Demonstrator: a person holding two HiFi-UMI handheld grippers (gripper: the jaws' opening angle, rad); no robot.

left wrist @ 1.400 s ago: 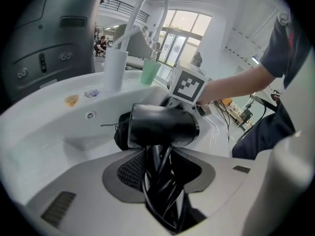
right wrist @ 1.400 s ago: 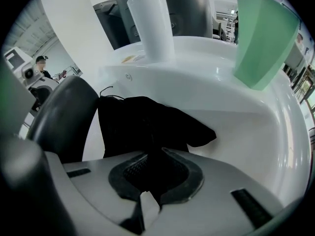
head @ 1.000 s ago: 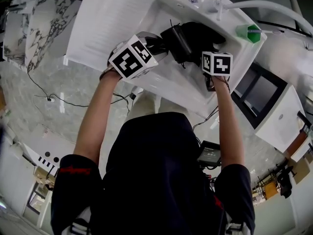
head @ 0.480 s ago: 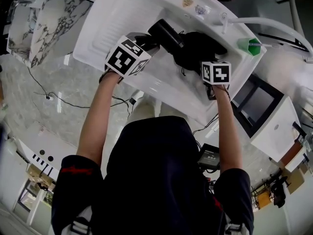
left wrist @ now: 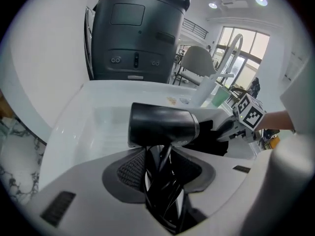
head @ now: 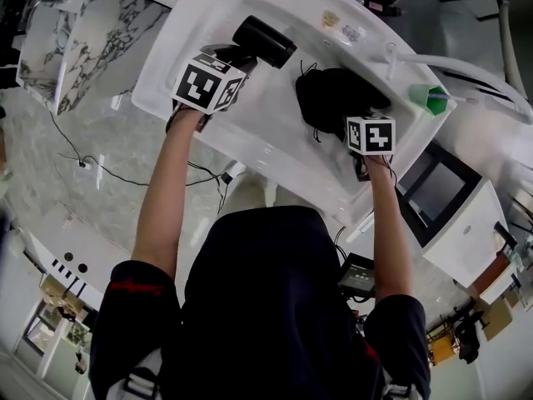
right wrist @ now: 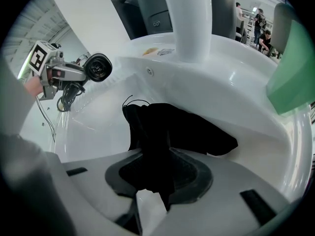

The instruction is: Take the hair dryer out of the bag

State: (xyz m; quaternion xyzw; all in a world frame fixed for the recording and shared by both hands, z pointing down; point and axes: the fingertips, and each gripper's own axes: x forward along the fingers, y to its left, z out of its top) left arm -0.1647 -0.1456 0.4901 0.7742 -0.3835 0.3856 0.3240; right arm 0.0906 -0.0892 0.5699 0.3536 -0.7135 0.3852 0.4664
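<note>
A black hair dryer point(head: 262, 42) hangs clear of the bag over the left part of the white sink point(head: 275, 136). My left gripper point(head: 229, 61) is shut on its handle and coiled cord. In the left gripper view the dryer's barrel point(left wrist: 165, 125) lies crosswise just beyond the left gripper point(left wrist: 160, 161). The limp black bag point(head: 333, 98) lies in the basin. My right gripper point(head: 360, 115) stands over its near edge. Its jaws have just been opening, and a fold of the black bag point(right wrist: 172, 127) still lies loosely between the pads of the right gripper point(right wrist: 156, 168).
A white faucet point(right wrist: 189, 18) rises behind the basin, with a green cup point(head: 426, 98) on the rim at its right. A dark grey bin point(left wrist: 138, 31) stands beyond the sink. A ribbed drainboard point(head: 187, 32) lies to the left.
My left gripper has carried the hair dryer up and to the left, out of the bag and away from it. The right gripper has stayed over the bag, which has slumped flat.
</note>
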